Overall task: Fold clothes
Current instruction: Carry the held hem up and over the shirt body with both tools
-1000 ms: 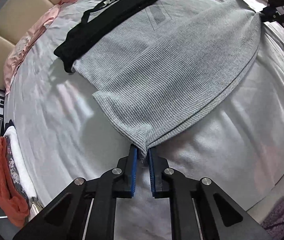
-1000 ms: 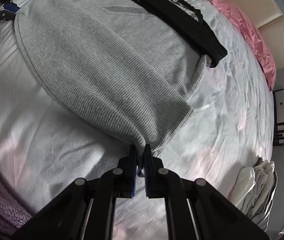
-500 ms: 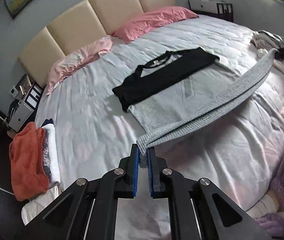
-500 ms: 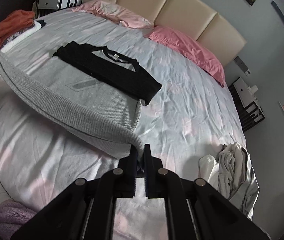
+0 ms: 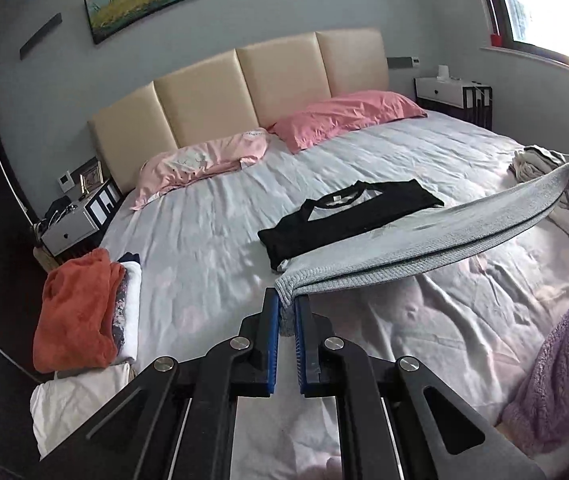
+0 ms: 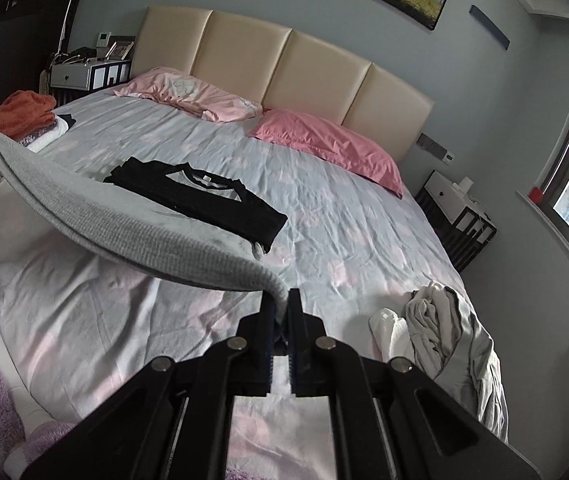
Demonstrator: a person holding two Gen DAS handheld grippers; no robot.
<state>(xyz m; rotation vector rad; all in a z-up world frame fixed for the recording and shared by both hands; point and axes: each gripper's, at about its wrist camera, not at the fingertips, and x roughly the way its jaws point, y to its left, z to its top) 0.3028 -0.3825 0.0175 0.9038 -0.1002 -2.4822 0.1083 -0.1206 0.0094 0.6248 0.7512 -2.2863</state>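
**Ana:** Grey knit top point(image 5: 424, 240) — where does it sit right now?

**Ben:** Its near hem is lifted off the bed point(image 5: 212, 240), strung between the two tools. The left gripper point(image 5: 285, 308) has its jaws narrowed onto one hem corner, just ahead of its tips. The right gripper point(image 6: 280, 306) is pinched on the other corner in the same way. The far part of the garment lies on the sheet beyond both, with its black sleeves point(image 5: 348, 216) folded across the chest.

**Ana:** Why hold it by two corners?

**Ben:** My guess is that it keeps the hem taut and level. From the left gripper the cloth runs away to the right as a straight doubled band; from the right gripper it arcs off to the left. A slack hem would likely crumple when laid down.

**Ana:** And what comes next?

**Ben:** I judge that the hem should travel forward, over the sleeves, towards the collar.

**Ana:** Anything nearby?

**Ben:** A folded stack topped with an orange towel point(image 5: 76, 312) lies to the left of the left gripper. A crumpled pale heap point(image 6: 444, 340) lies to the right of the right gripper.
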